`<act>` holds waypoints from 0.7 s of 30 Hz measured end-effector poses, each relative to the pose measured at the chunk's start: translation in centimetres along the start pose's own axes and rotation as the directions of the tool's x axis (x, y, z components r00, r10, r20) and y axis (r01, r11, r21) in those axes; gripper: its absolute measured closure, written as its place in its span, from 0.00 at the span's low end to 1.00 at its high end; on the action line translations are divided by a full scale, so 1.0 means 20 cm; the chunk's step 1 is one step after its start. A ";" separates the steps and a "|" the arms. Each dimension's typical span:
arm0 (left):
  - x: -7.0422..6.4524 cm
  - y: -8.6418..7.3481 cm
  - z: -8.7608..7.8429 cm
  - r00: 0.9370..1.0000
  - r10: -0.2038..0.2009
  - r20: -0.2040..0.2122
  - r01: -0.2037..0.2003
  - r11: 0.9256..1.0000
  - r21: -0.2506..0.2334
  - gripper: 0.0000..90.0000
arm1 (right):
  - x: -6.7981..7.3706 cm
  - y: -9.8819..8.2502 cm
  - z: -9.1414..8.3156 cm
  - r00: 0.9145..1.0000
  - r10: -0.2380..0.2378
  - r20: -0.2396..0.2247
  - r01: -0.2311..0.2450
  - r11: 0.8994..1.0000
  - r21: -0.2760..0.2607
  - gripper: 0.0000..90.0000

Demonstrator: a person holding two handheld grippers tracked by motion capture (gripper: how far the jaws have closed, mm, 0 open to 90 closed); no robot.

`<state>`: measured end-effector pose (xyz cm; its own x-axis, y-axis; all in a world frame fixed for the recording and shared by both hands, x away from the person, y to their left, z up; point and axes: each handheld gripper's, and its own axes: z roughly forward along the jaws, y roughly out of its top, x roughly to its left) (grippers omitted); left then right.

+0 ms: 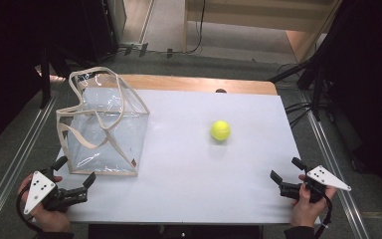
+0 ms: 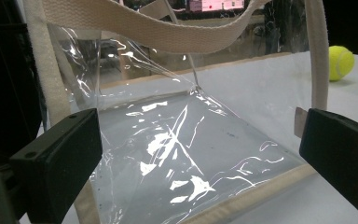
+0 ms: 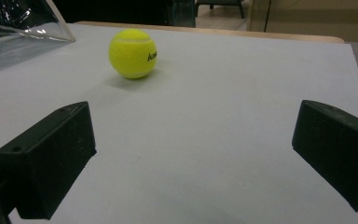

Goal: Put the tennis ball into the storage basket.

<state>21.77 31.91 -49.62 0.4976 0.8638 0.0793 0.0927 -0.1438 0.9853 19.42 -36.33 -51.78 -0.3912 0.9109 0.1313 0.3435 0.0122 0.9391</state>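
Note:
A yellow tennis ball (image 1: 220, 130) rests on the white table (image 1: 194, 184), right of centre; it also sits ahead and to the left in the right gripper view (image 3: 133, 53). A clear plastic tote bag (image 1: 102, 130) with cream straps stands at the left. My left gripper (image 1: 74, 172) is open at the table's front left corner, just short of the bag's near bottom edge (image 2: 242, 193). My right gripper (image 1: 287, 169) is open near the front right, a fair way from the ball, nothing between its jaws.
The table's wooden back edge (image 1: 199, 83) shows beyond the white sheet. Dark stands and cables (image 1: 313, 84) flank the table on the floor. Open white surface lies between the bag and the ball.

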 end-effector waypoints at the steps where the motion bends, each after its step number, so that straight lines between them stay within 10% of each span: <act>1: 0.00 0.00 0.00 1.000 -0.003 0.001 0.003 1.000 -0.003 0.00 | 0.00 0.00 0.00 1.000 0.003 0.001 -0.003 1.000 0.002 0.00; 21: 0.02 -0.02 -0.01 0.998 -0.059 -0.004 0.059 0.998 -0.019 0.00 | 0.01 0.12 -0.02 0.998 -0.018 0.054 0.013 0.995 0.098 0.00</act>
<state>21.87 32.39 -49.90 0.4879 0.8727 0.0216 0.1057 -0.0837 0.9909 19.85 -36.27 -49.31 -0.3512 0.9313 0.0968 0.4203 0.0645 0.9051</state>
